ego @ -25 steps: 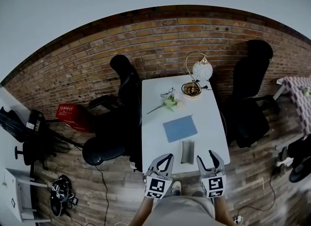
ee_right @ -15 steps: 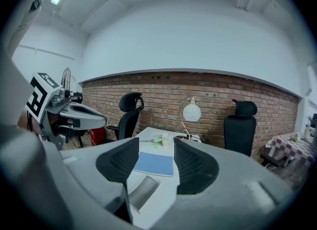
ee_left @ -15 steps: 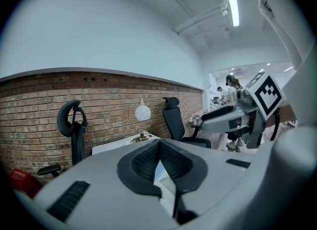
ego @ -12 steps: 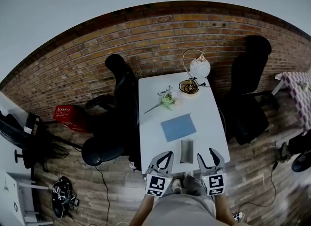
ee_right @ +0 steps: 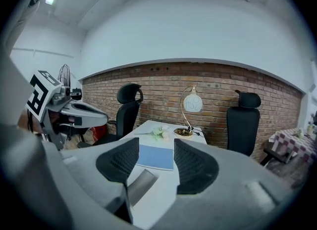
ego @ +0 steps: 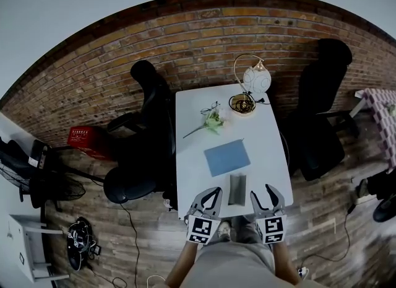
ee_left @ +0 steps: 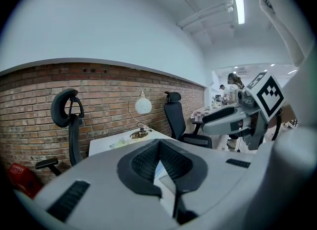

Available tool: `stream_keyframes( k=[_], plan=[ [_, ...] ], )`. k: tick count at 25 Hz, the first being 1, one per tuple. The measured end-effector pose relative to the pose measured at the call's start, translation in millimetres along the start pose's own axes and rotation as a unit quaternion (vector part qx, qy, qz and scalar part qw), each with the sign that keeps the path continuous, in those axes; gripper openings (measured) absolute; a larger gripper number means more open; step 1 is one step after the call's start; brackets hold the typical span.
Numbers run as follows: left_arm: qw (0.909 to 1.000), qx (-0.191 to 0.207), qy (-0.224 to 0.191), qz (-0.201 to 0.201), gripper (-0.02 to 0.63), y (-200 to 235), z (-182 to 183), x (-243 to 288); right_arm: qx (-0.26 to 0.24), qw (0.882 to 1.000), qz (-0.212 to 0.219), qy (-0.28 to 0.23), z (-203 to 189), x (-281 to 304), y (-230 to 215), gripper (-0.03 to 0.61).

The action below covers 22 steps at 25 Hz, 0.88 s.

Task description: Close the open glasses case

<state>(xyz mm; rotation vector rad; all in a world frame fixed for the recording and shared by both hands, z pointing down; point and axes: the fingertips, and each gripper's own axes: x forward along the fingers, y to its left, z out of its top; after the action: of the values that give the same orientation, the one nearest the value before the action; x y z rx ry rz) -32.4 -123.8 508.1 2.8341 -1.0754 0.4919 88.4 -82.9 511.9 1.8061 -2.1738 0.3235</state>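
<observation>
The grey glasses case (ego: 237, 189) lies lengthwise on the white table (ego: 192, 157), close to its near edge. In the right gripper view the glasses case (ee_right: 141, 183) looks like an open trough. My left gripper (ego: 210, 196) hovers at the near edge just left of the case, its fingertips meeting and nothing between them. My right gripper (ego: 269, 194) hovers just right of the case with its jaws spread and empty. The left gripper (ee_left: 159, 142) points along the table, and the right gripper (ee_right: 156, 147) frames the case between its pads. Neither gripper touches the case.
A blue notebook (ego: 227, 157) lies behind the case. Further back are a flower sprig (ego: 212, 121), a small round dish (ego: 242, 103) and a globe lamp (ego: 255, 81). Black office chairs stand left (ego: 145, 138) and right (ego: 318, 119) of the table. A brick wall (ego: 185, 39) is behind.
The head view has shifted a little, so the table sits slightly higher in the frame. Both grippers keep their places at the near edge with their jaws unchanged.
</observation>
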Motion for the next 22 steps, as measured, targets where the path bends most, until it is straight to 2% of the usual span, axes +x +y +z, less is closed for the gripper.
stream_keyframes(
  k=[22],
  plan=[
    [0.9956,-0.035,0.087,-0.003,0.003,-8,-65,74,0.009,0.994,0.041,0.102,-81,59,-37,0.222]
  ],
)
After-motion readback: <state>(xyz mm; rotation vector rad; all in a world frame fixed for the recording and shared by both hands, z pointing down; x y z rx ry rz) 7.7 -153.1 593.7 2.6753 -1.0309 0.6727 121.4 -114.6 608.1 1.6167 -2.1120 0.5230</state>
